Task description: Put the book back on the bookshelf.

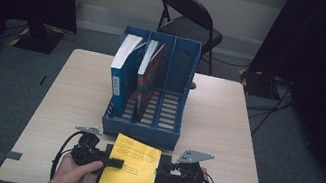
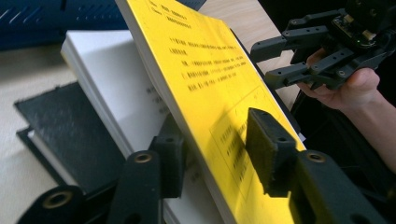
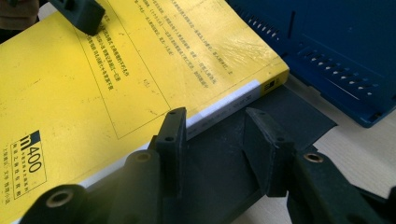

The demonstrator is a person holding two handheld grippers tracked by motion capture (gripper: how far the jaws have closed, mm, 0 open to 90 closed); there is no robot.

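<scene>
A thick yellow book (image 1: 128,174) lies at the table's front edge on a flat black book (image 3: 289,112). My left gripper (image 1: 114,162) reaches in from the book's left side. In the left gripper view (image 2: 215,135) one pad presses on the yellow cover (image 2: 210,70), and the other sits under it against white pages (image 2: 107,84), so the cover side is tilted up. My right gripper (image 1: 161,172) stands at the book's right side. Its jaws (image 3: 215,126) are open beside the spine (image 3: 233,98), over the black book, gripping nothing.
A blue three-slot file rack (image 1: 143,134) stands mid-table just behind the yellow book. It holds a blue-and-white book (image 1: 121,71) and a red book (image 1: 149,79), and the right slot is free. A black folding chair (image 1: 189,17) stands beyond the table.
</scene>
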